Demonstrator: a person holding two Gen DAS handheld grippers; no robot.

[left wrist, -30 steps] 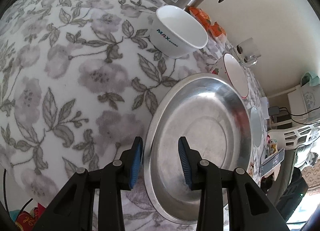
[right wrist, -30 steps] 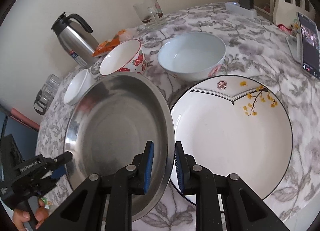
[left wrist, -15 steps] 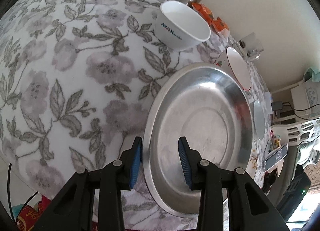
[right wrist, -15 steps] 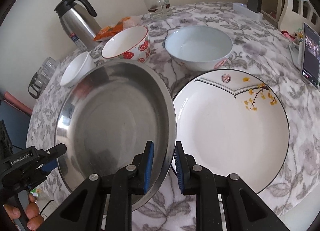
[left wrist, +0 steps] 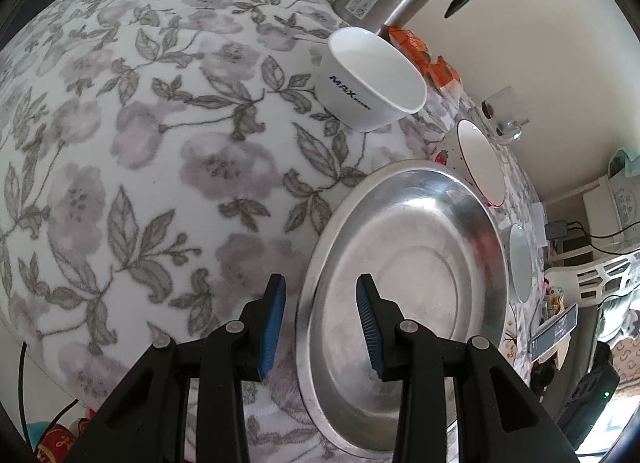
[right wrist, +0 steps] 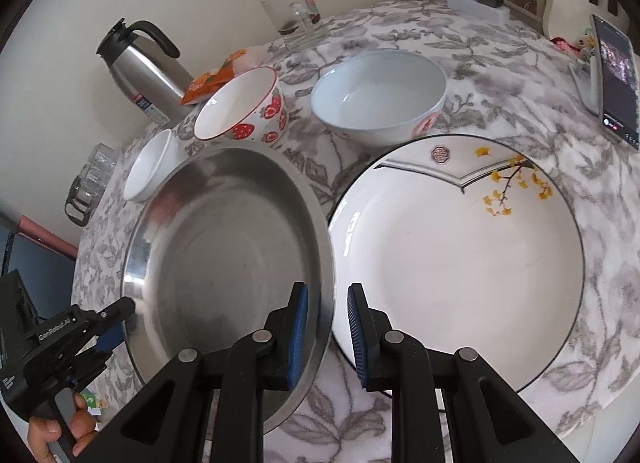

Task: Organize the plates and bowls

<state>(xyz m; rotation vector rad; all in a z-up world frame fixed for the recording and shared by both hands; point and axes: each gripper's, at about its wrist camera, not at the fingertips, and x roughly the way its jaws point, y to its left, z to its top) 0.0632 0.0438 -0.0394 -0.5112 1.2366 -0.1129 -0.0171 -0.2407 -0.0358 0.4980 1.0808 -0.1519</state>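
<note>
Apparently to lift it evenly, both grippers straddle opposite rims of the steel plate [right wrist: 224, 247] on the floral desk [left wrist: 140, 151]: left gripper [left wrist: 320, 327] narrowly parted, right gripper [right wrist: 327, 337] narrower, neither visibly pinching; the white plate [right wrist: 460, 263] waits just beside.

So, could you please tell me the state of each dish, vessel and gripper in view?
Left gripper: open, astride steel plate rim.
Right gripper: astride same rim, grip unclear.
Steel plate: empty.
Yellow-flowered plate: lying flat, empty.
Strawberry bowl: upright, empty.
Pale blue bowl: upright, empty.
Small white bowl: upright, empty.
Glass mug: upright, dregs at bottom.
Thermos jug: upright, lid closed.
Phone: screen lit.
</note>
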